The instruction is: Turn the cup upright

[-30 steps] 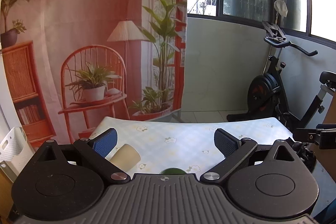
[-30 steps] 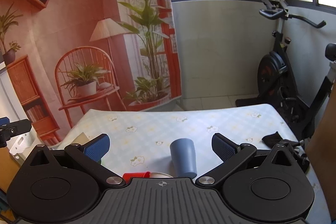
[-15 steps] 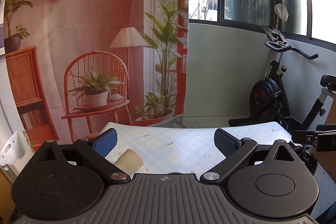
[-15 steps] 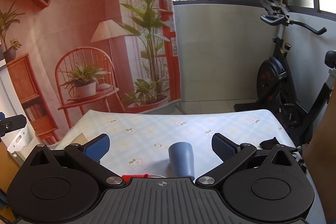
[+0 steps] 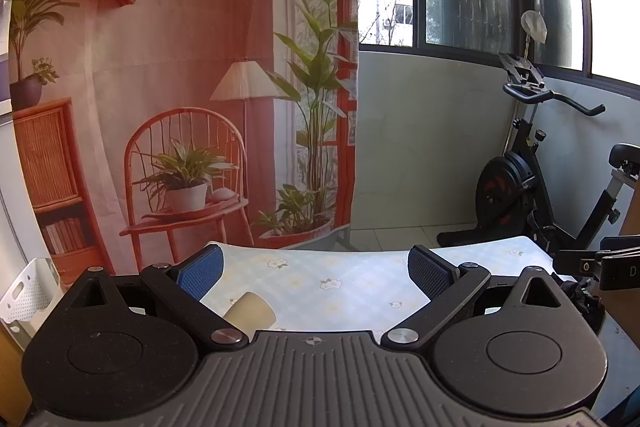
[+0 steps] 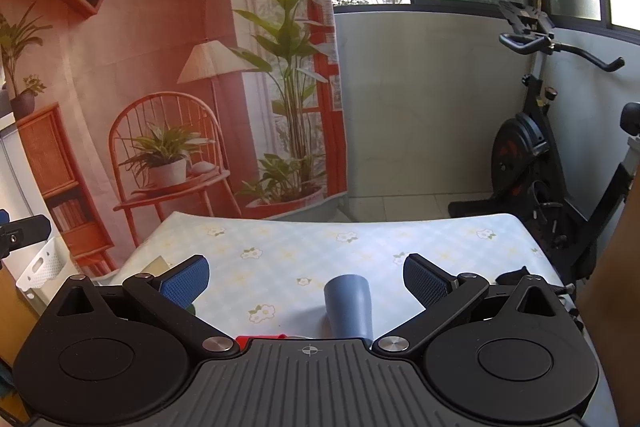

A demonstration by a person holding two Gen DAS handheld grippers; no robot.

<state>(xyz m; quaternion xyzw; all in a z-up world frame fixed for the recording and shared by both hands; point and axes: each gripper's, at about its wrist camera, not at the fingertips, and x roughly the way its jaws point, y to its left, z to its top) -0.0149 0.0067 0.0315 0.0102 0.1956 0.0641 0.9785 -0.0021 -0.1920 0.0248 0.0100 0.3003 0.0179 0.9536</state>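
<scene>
A blue cup (image 6: 349, 305) stands upside down on the flowered tablecloth (image 6: 320, 243), its wide end hidden behind the gripper body. My right gripper (image 6: 306, 277) is open and empty, held above and just behind the cup. A cream cup (image 5: 250, 309) lies on its side on the tablecloth (image 5: 340, 279) in the left wrist view, near the left finger. My left gripper (image 5: 316, 269) is open and empty, above and behind it.
A red object's edge (image 6: 260, 337) shows by the blue cup. A black item (image 6: 514, 275) lies at the table's right edge. An exercise bike (image 6: 540, 155) stands right of the table. A white basket (image 5: 28, 291) hangs at the left.
Both grippers have tilted up and drawn back a little. The cups sit lower in view, and a green object in the left wrist view has dropped out of sight.
</scene>
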